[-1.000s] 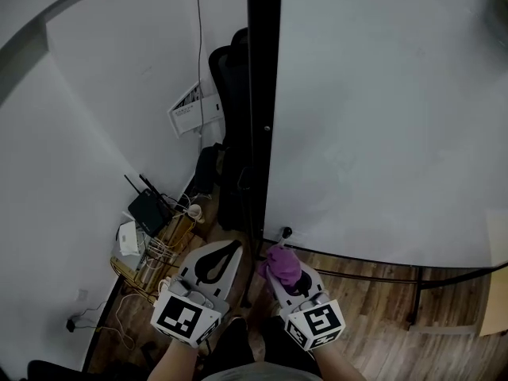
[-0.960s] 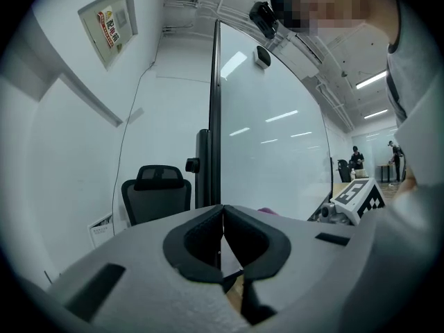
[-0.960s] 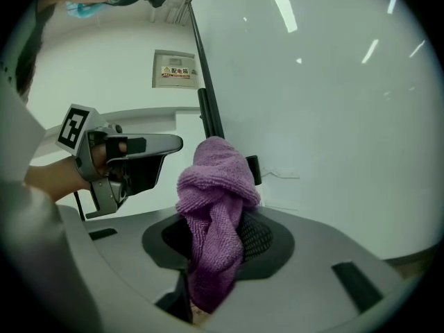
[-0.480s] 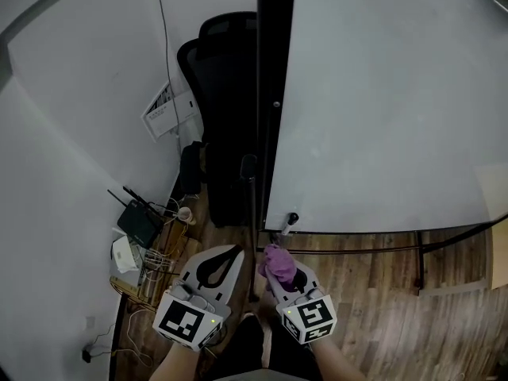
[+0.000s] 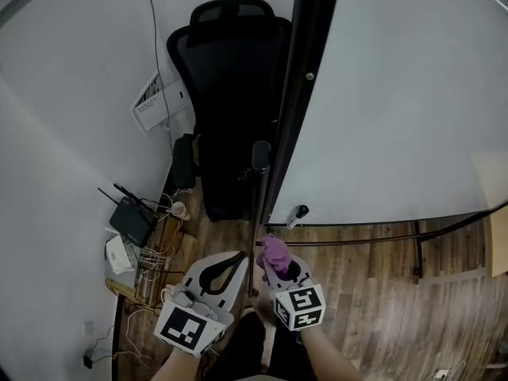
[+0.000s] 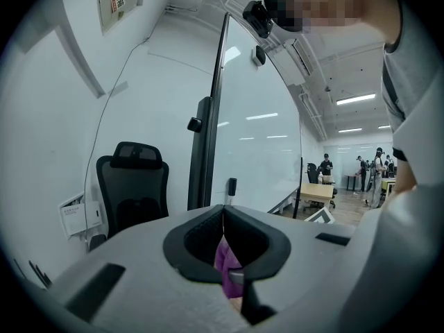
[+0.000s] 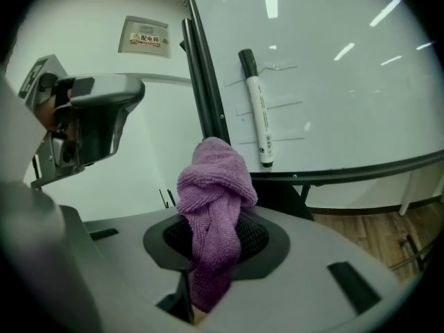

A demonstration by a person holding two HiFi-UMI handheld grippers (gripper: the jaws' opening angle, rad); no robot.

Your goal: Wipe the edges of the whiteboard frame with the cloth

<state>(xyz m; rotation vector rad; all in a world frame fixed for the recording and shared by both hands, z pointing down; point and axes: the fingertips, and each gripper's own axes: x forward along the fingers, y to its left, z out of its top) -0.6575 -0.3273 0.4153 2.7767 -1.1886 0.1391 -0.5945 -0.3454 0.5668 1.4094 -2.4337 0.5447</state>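
The whiteboard (image 5: pixel 397 94) stands upright on the right, and its black frame edge (image 5: pixel 298 101) runs down to the lower left corner. A black-capped marker (image 5: pixel 297 215) lies on the bottom rail. My right gripper (image 5: pixel 272 262) is shut on a bunched purple cloth (image 5: pixel 275 252), just below that corner and apart from the frame. In the right gripper view the cloth (image 7: pixel 215 186) sticks up from the jaws, in front of the frame edge (image 7: pixel 205 89) and the marker (image 7: pixel 257 109). My left gripper (image 5: pixel 236 255) is beside it, jaws shut. A purple strip shows low in the slot in the left gripper view.
A black office chair (image 5: pixel 230 94) stands behind the frame edge on the left. On the floor by the wall sit a router (image 5: pixel 131 219) and a wire basket (image 5: pixel 151 260) with cables. The board's stand bar (image 5: pixel 357 240) crosses the wood floor. Distant people and a desk (image 6: pixel 320 191) are in the room.
The head view has shifted: the chair now shows fully and the frame edge leans to the right. Both grippers stay low near the board's lower left corner, the right still holding the cloth.
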